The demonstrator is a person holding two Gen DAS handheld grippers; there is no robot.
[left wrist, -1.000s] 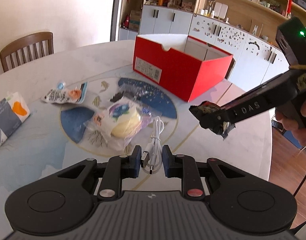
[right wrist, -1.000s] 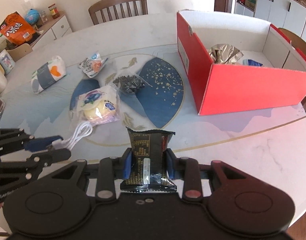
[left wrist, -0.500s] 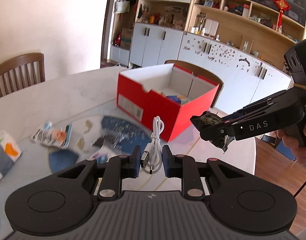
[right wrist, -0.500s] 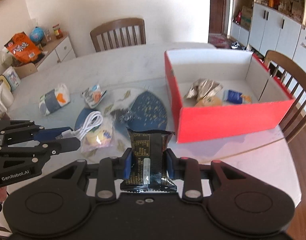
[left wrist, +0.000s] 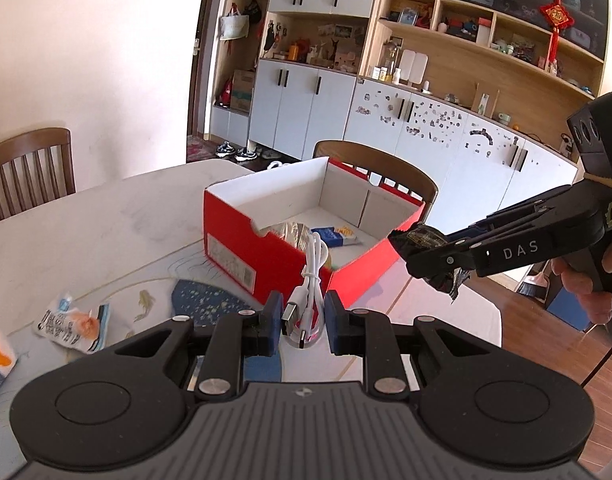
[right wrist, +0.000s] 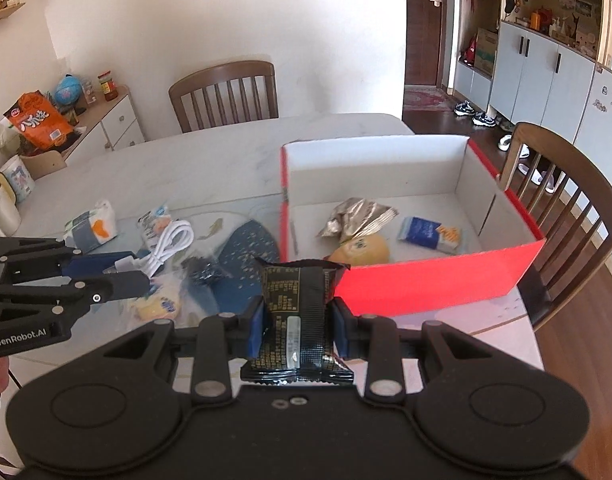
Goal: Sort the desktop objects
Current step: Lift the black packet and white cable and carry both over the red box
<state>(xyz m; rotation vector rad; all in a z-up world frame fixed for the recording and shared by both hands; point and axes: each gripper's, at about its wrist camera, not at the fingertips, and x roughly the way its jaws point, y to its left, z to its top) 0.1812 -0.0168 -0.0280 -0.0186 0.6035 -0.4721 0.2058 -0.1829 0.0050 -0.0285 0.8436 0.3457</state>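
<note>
— Left wrist view: what does the left gripper [left wrist: 300, 322] hold?
— A coiled white USB cable [left wrist: 311, 276], pinched tight between its blue pads, up above the marble table [left wrist: 86, 232] near the red box [left wrist: 266, 256].
— And the right gripper [right wrist: 298, 322]?
— Clamped on a black snack packet [right wrist: 300, 316], close to the box's near wall. Inside the box lie a silver wrapper [right wrist: 357, 216], a yellow pastry [right wrist: 359, 250] and a blue packet [right wrist: 429, 234].
</note>
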